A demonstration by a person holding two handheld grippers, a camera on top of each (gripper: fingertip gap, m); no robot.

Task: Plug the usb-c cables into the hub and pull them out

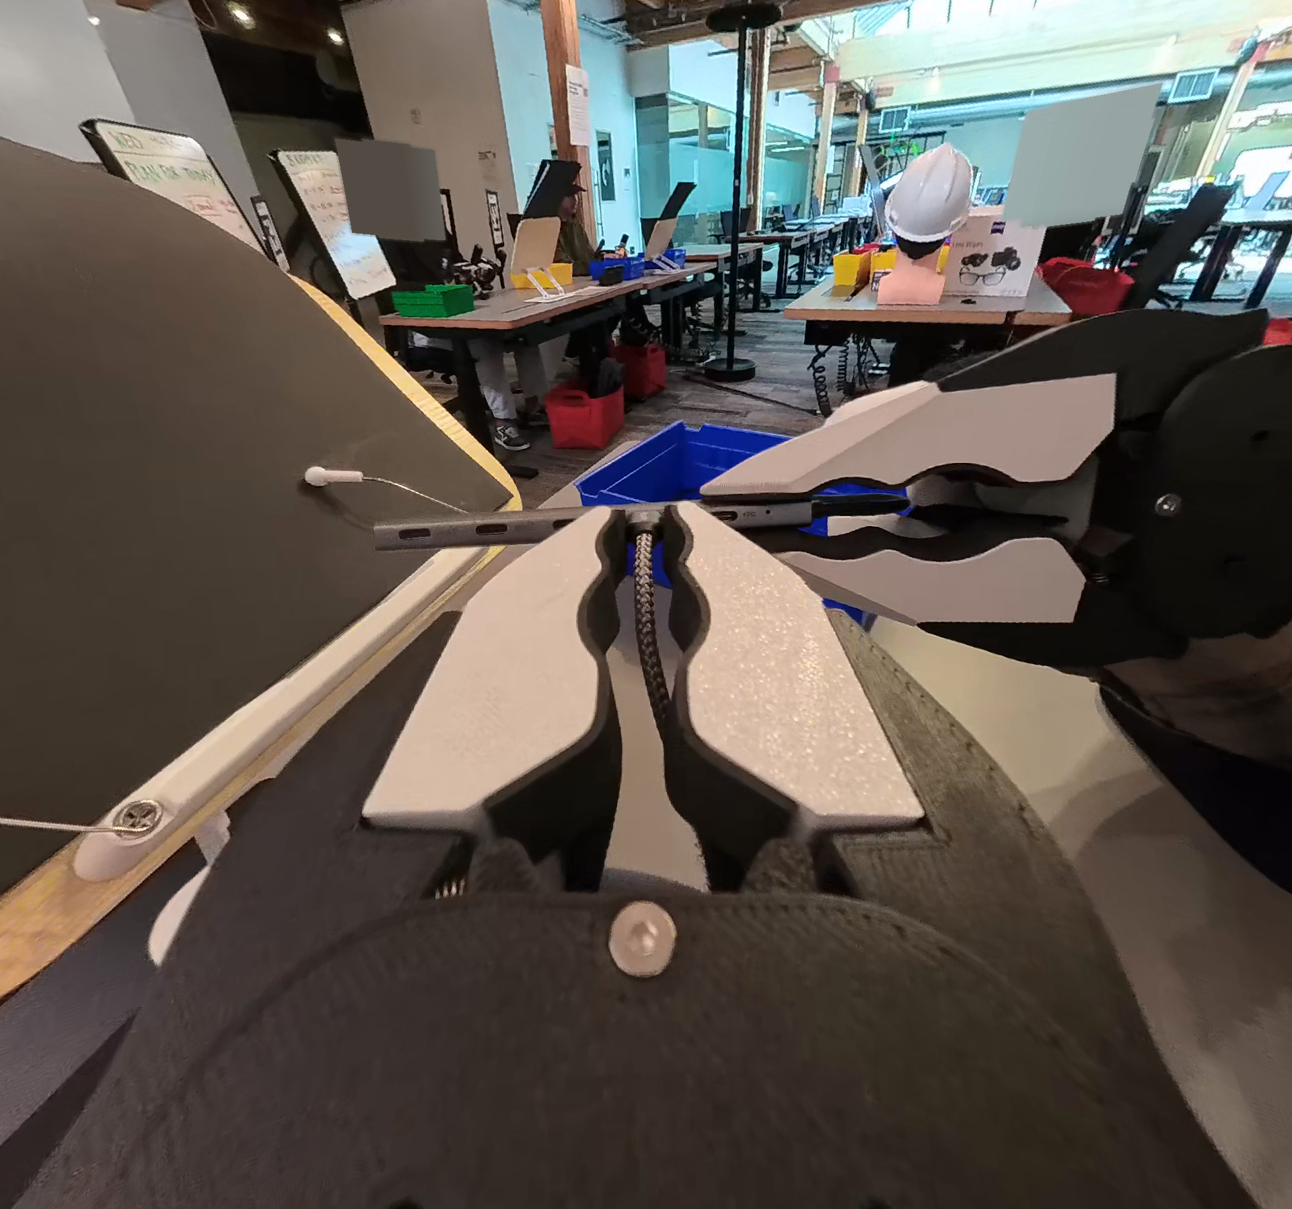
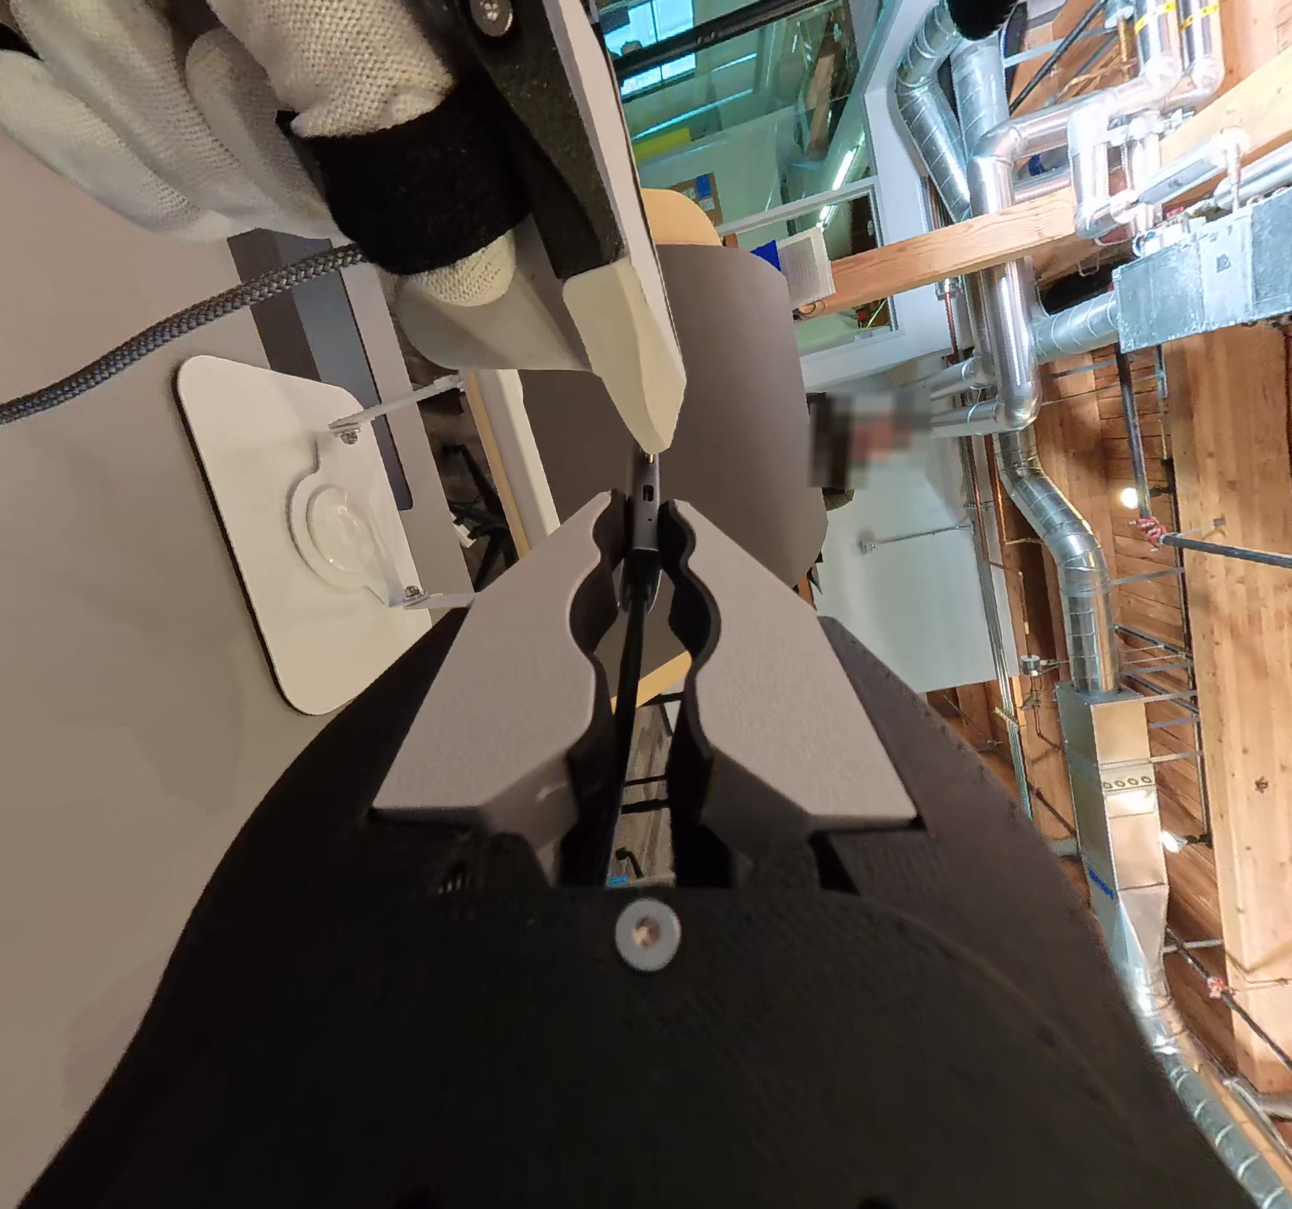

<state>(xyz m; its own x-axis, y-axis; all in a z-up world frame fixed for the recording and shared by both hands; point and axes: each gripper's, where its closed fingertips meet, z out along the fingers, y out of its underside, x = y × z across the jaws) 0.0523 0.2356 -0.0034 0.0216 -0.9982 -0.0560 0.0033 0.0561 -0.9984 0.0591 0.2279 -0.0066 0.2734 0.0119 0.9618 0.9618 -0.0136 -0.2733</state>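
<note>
USB-C hub (image 1: 489, 531), a slim grey metal bar with a row of slot-shaped ports along its edge, hangs in the air between both grippers, crossing the left wrist view from 9 o'clock toward 3 o'clock. Left gripper (image 1: 642, 520) has its pale, grainy, wavy-edged fingers narrowed onto the metal plug of a braided grey cable (image 1: 647, 616), which sits at the hub's long edge; the woven cord runs back down the channel between the fingers. Right gripper (image 1: 769, 518) comes in from 3 o'clock, its smooth white fingers pinched on the hub's end where a black cable (image 1: 856, 503) leaves it. In the right wrist view, that same gripper (image 2: 644, 511) clamps the hub's (image 2: 647, 504) narrow end, the glossy black cord (image 2: 626, 672) trailing back between the scalloped pads. At 12 o'clock there, the left gripper's fingers (image 2: 650, 364) point down at the hub, held by a hand in a white knit glove (image 2: 210, 57). Beyond the hub at 1 o'clock in the left view sits a blue plastic bin (image 1: 671, 469); at 9 o'clock a dark rounded board with a pale wooden edge (image 1: 210, 441) leans, a thin wire (image 1: 412, 487) ending in a white cap on it.
</note>
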